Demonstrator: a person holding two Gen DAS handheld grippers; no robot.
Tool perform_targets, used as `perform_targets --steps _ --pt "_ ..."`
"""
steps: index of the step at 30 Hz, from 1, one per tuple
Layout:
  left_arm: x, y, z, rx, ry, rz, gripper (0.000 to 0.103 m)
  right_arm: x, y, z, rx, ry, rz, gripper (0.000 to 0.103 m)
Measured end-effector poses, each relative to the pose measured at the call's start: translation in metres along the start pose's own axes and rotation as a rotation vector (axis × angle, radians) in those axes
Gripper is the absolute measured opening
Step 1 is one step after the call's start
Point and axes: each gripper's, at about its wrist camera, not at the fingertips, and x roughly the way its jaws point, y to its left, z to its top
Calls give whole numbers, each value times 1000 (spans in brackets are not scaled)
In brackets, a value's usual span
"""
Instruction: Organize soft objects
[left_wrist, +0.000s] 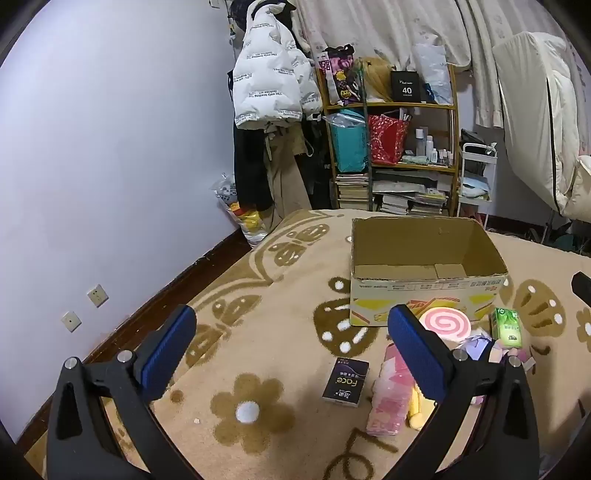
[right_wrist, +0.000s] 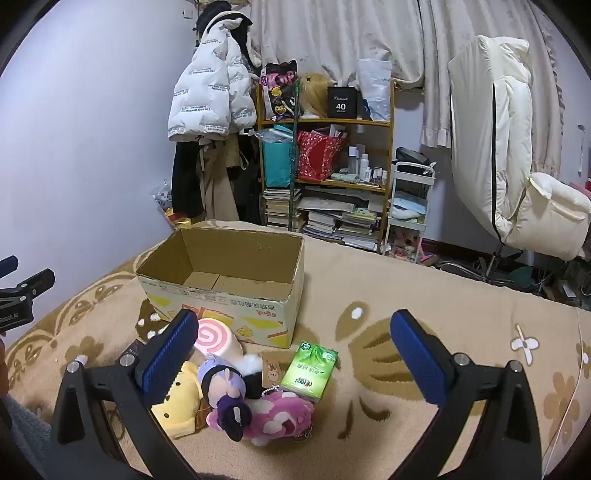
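Observation:
An open, empty cardboard box stands on a beige flowered blanket. In front of it lie soft things: a pink swirl cushion, a green tissue pack, a purple-haired plush doll, a pink plush, a yellow plush, a pink packet and a dark "Face" tissue pack. My left gripper hovers open, left of the pile. My right gripper hovers open above the plush pile, holding nothing.
A bamboo shelf with bags, bottles and books stands behind the bed, with hanging coats and a white cart beside it. A white padded chair is at right. The blanket spreads right of the box.

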Motion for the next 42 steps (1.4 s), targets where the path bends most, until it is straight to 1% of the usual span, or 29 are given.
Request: perform_targets --steps 2,4,5,14,15,16,42 --pt "3 0 0 1 10 -13 102 0 0 0 2 -1 4 103" --pt "-3 3 0 -17 -7 -10 102 -2 1 1 -1 -5 7 103" --pt "0 1 0 -16 5 -12 102 -2 1 1 -3 -7 7 103" --pt "-3 12 9 -18 -4 -26 102 -1 1 2 1 0 3 103" --pt "-5 3 4 -11 -13 -20 102 -1 2 2 1 1 3 103" --pt "-5 3 4 -11 -13 -19 102 0 2 2 1 2 3 103" --pt "-8 7 5 -13 -13 -18 102 -1 0 0 -2 -5 2 103"
